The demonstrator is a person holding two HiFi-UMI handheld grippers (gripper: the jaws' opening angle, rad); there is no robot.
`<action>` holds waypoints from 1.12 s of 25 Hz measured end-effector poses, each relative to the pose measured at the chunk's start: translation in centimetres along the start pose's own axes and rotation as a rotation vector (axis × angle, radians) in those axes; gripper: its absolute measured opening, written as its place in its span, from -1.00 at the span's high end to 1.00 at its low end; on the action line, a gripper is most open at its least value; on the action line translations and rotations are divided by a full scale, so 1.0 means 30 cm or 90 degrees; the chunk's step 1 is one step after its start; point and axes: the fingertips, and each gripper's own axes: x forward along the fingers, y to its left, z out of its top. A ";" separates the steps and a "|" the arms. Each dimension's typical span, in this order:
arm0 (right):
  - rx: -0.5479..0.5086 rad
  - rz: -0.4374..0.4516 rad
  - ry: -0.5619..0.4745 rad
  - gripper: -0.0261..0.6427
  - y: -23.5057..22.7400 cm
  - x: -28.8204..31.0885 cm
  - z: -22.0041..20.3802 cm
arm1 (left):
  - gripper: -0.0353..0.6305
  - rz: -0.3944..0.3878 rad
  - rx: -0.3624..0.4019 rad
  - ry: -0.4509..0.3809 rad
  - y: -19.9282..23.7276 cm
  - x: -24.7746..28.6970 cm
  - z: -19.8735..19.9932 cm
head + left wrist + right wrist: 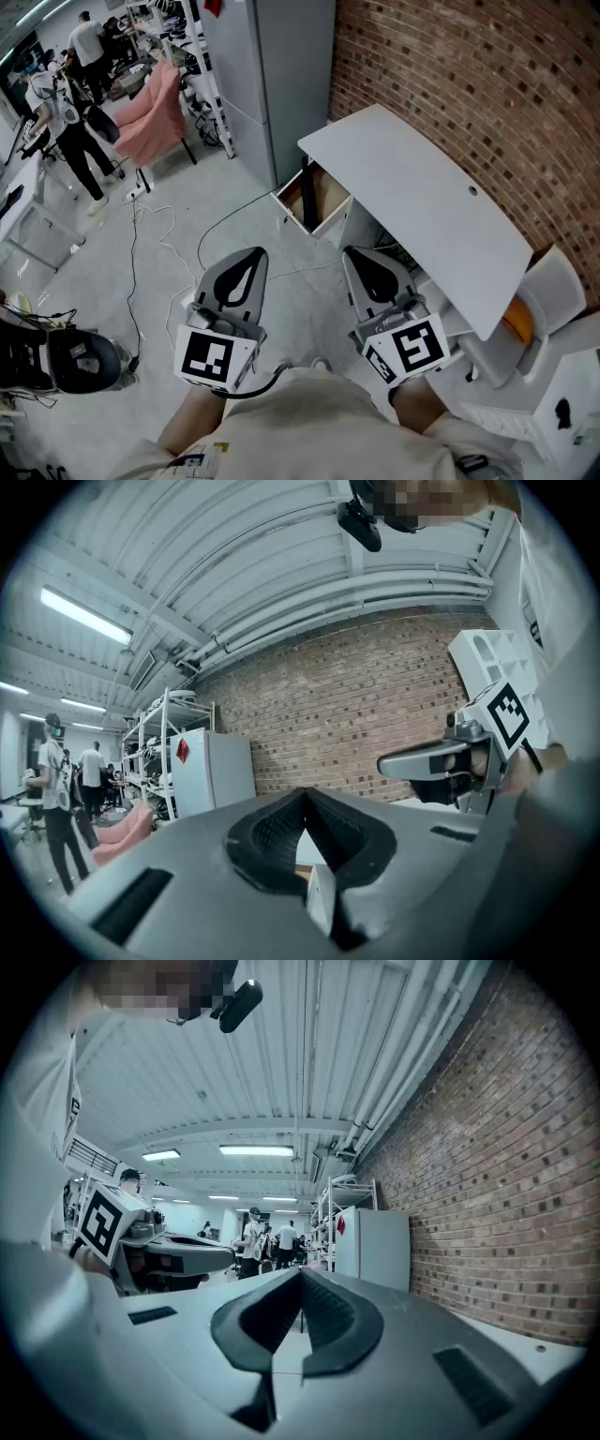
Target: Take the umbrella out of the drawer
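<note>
grippers, two of them, are hanging level side by side over the floor: the left gripper [253, 253] and the right gripper [354, 253] are both showing their jaws pressed together at the tips, gripping nothing. ahead of them one white desk [412, 187] is standing along the brick wall [469, 75], with one drawer [292, 214] hanging open at its far end. a dark narrow shape is lying inside on the brown bottom, too small to tell, so the umbrella is not showing plainly in any view. beyond the drawer one grey cabinet [272, 66] is rising, and one pink chair [155, 112] is sitting to its left, near several people. loose cables [141, 244] are trailing across the floor towards the drawer. one white chair [553, 281] is standing at the desk's near end, with one orange thing [518, 321] beside it.
</note>
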 end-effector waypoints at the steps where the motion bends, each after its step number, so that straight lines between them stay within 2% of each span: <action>1: 0.005 -0.001 -0.005 0.90 -0.002 -0.004 0.000 | 0.87 0.000 0.000 0.000 -0.002 -0.001 -0.002; 11: 0.023 -0.009 -0.022 0.90 -0.039 -0.038 -0.003 | 0.87 -0.005 -0.001 0.001 -0.049 0.007 -0.010; 17: 0.062 0.017 -0.052 0.90 -0.070 -0.066 0.009 | 0.87 -0.001 0.015 0.006 -0.083 0.032 0.002; 28: 0.066 0.017 -0.038 0.90 -0.155 -0.094 -0.031 | 0.87 0.007 0.019 0.023 -0.158 0.087 -0.009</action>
